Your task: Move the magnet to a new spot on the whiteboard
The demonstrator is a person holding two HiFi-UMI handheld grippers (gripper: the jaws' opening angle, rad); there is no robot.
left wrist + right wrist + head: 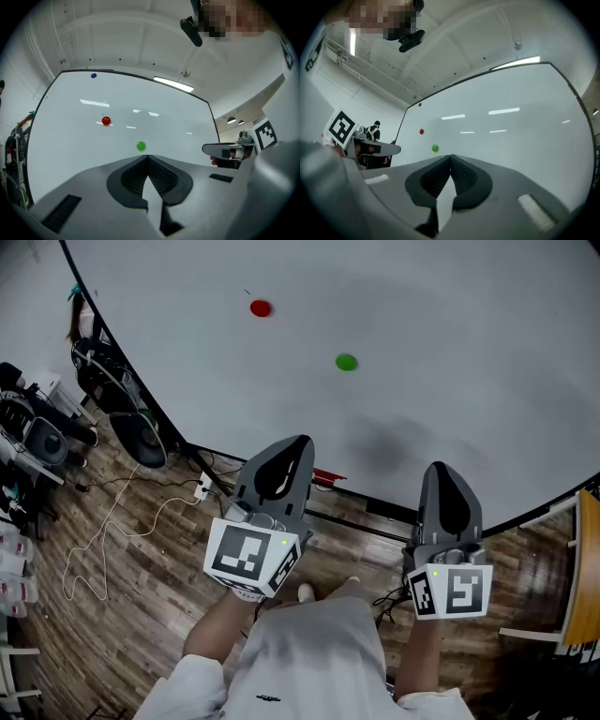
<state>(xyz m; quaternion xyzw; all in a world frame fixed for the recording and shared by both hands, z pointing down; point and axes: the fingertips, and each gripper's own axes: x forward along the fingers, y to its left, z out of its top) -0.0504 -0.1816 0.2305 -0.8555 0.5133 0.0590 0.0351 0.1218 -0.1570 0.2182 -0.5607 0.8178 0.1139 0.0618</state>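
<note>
A person faces a large whiteboard (450,352) with a hand-held gripper in each hand, both pointed at the whiteboard's face and neither touching it. The left hand-held gripper (147,157) has its jaws pressed together with nothing between them. The right hand-held gripper (451,156) is likewise closed and empty, its ridged pads meeting at the tips. Three magnets sit on the whiteboard. A green magnet (346,362) is in the lower half, and in the left gripper view it appears just above that tool's closed tips. A red magnet (261,307) is higher up and nearer the whiteboard's left edge. A small blue magnet (93,75) sits close to the whiteboard's top edge, towards its upper left corner (it shows only in the two gripper views). Neither tool holds or touches any of them. Below the whiteboard's bottom edge lies a wooden floor (141,615), and a pale cable (97,538) trails in loops across it, to the left of the whiteboard.
</note>
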